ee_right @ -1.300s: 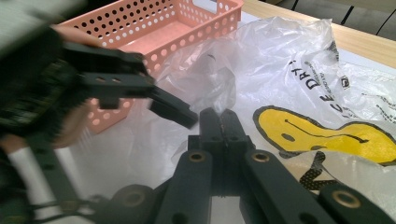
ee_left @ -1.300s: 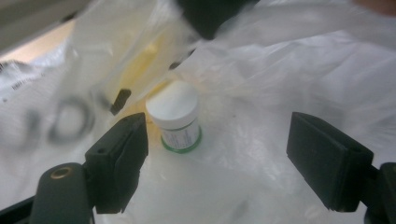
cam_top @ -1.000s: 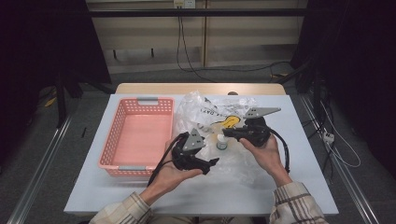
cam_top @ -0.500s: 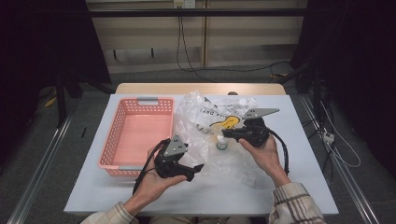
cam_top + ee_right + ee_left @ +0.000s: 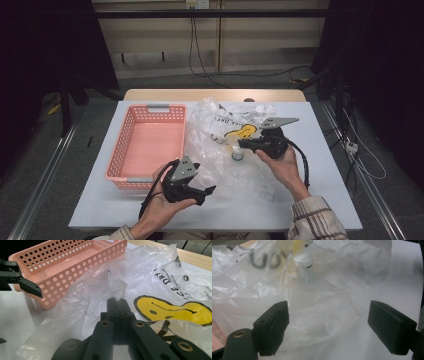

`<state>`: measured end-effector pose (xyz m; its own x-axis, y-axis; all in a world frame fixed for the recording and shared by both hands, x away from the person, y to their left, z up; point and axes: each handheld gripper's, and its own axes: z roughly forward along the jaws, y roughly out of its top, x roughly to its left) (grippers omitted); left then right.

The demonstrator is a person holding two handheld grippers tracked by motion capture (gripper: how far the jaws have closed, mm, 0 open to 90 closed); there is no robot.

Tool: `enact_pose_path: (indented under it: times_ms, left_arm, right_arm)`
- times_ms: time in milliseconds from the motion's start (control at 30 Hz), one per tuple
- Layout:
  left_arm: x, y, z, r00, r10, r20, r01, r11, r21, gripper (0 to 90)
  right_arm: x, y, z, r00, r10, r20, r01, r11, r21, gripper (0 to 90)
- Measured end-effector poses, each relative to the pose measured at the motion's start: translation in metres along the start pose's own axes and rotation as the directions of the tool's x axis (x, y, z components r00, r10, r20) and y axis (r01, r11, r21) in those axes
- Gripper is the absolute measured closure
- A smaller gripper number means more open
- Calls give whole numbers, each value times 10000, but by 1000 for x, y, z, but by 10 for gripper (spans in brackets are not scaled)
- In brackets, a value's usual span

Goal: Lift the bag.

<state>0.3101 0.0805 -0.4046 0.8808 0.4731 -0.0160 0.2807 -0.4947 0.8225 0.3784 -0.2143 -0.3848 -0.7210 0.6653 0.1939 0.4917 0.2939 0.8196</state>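
1. High view: the left hand-held gripper [image 5: 207, 191] hovers low over the white surface [image 5: 330, 200], its jaws spread wide with nothing between them and aimed toward the near edge of the crumpled clear plastic bag with black lettering and a yellow smiley print [image 5: 225, 135].
2. High view: the jaws of this gripper have just closed a little, yet stay far apart and pinch nothing.
3. High view: the right hand-held gripper [image 5: 242, 145] sits across the bag from the left one, jaws pressed together on a fold of the plastic.
4. High view: a small clear bottle with a white cap [image 5: 238, 154] stands inside the bag, just below the right gripper's tips and well ahead of the left gripper.
5. High view: a pink perforated plastic basket [image 5: 150, 145] lies beside the left gripper, on the side away from the right one.
6. Left gripper view: the two black jaws rise far apart at the bottom corners; the bag [image 5: 312, 305] spreads ahead of them on the surface [image 5: 402, 282], untouched.
7. Left gripper view: the bottle [image 5: 305, 262] shows through the film, far beyond the jaws.
8. Right gripper view: the right gripper's tips [image 5: 118, 304] meet, pinching a raised ridge of the bag [image 5: 155, 275].
9. Right gripper view: the smiley print lies just right of the jaws, the basket [image 5: 75, 267] farther ahead to their left.
10. Right gripper view: one jaw of the left gripper [image 5: 29, 287] shows at the left edge, in front of the basket.
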Motion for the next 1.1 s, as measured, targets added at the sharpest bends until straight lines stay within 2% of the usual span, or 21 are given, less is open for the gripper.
enact_pose_path:
  times_ms: [100, 133, 233, 433, 567, 700, 833, 1033, 1100]
  left_arm:
    - [-2, -2, 2, 10000, 96, -17, -96, 9999, 117, 98]
    - [-4, -3, 3, 9999, 131, 1, -131, 9998, 167, 103]
    - [-5, -6, 4, 9997, 198, 131, -201, 9995, 252, 105]
    - [-5, -8, 2, 9995, 298, -51, -297, 9993, 220, 103]
    - [-6, -10, 2, 9993, 328, -152, -324, 9991, 274, 100]
    - [-9, -12, 1, 9991, 404, -106, -399, 9983, 430, 98]
    - [-12, -12, -3, 9992, 371, -144, -367, 9988, 319, 99]
    - [-16, -18, -11, 9990, 395, -230, -388, 9987, 325, 98]
    - [-19, -19, -14, 9977, 643, -215, -632, 9969, 476, 90]
  right_arm:
    - [0, -1, 0, 10000, 80, 46, -80, 10000, 51, 900]
    - [-1, -2, -1, 9999, 142, 41, -142, 9999, 20, 894]
    - [-1, -2, -2, 9995, 243, 178, -243, 9997, 37, 762]
    - [7, -6, -11, 9977, 217, 636, -219, 9998, 34, 506]
    - [10, -11, -23, 9946, 216, 1016, -233, 9996, 157, 328]
    - [13, -18, -37, 9915, 258, 1274, -280, 9995, 154, 209]
    - [16, -27, -52, 9848, 498, 1664, -524, 9986, 116, 155]
    - [27, -43, -79, 9755, 533, 2135, -541, 9985, -20, 132]
    - [30, -49, -87, 9721, 644, 2253, -640, 9979, -92, 131]
